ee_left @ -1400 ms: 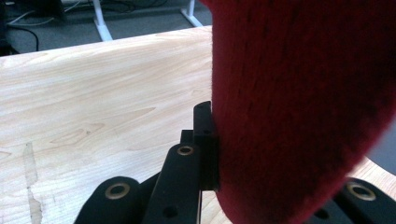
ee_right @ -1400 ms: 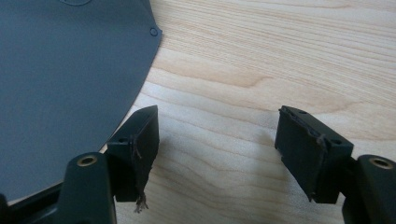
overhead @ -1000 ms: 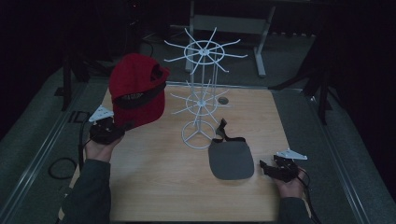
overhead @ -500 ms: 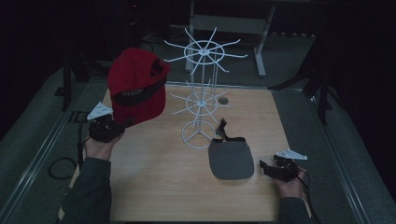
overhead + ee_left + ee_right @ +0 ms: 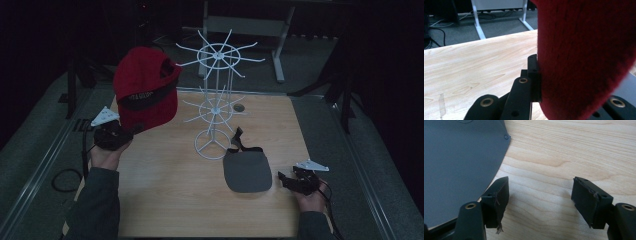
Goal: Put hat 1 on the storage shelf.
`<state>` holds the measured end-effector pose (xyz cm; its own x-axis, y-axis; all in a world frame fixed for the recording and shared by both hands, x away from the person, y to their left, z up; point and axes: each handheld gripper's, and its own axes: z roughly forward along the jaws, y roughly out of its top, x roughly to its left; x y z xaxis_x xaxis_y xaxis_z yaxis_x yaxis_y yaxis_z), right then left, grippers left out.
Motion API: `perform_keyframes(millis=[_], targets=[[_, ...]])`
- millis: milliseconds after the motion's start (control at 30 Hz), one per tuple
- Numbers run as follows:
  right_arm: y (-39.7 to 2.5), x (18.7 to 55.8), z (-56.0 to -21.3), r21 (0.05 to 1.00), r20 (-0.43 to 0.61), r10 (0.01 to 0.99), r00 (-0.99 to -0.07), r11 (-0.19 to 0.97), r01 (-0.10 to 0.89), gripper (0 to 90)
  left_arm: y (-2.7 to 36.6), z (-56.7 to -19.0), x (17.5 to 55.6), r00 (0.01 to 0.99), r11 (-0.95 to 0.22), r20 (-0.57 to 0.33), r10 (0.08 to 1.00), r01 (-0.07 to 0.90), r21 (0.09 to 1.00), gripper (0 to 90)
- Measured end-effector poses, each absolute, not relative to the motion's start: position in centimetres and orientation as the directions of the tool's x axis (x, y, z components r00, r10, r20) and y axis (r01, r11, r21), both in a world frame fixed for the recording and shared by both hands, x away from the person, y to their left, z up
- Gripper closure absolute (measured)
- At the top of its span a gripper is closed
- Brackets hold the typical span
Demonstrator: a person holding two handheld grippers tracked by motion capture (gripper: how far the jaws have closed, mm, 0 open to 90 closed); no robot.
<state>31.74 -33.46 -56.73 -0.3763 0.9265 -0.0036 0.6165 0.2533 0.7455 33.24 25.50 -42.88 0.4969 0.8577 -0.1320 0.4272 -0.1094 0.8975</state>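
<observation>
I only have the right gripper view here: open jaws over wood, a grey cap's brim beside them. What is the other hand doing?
Observer: The left gripper holds a red cap by its brim, lifted off the table.
Operator: Where is it headed?
Observer: Probably the white wire rack, standing mid-table just right of the red cap; no cap hangs on it.
Operator: Is my gripper touching the grey cap?
Observer: In the high view the right gripper sits just right of the grey cap, which lies flat in front of the rack; contact is not evident.
</observation>
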Motion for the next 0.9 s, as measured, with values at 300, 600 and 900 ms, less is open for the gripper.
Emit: perform_keyframes(millis=[300,600,900], targets=[[-33.5,31.7,-56.7,0.746,-0.004,0.926,-0.376,0.253,0.616,30.3,25.5,-42.5,33.2,0.501,-0.098,-0.138,0.854,0.416,0.904,85.6],[-33.5,31.7,-56.7,0.746,-0.005,0.926,-0.378,0.256,0.616,30.3,25.7,-41.7,33.2,0.494,-0.074,-0.144,0.857,0.396,0.915,85.6],[-33.5,31.8,-56.7,0.746,-0.005,0.926,-0.378,0.255,0.616,30.3,25.4,-41.1,33.3,0.502,-0.059,-0.155,0.851,0.384,0.922,85.6]])
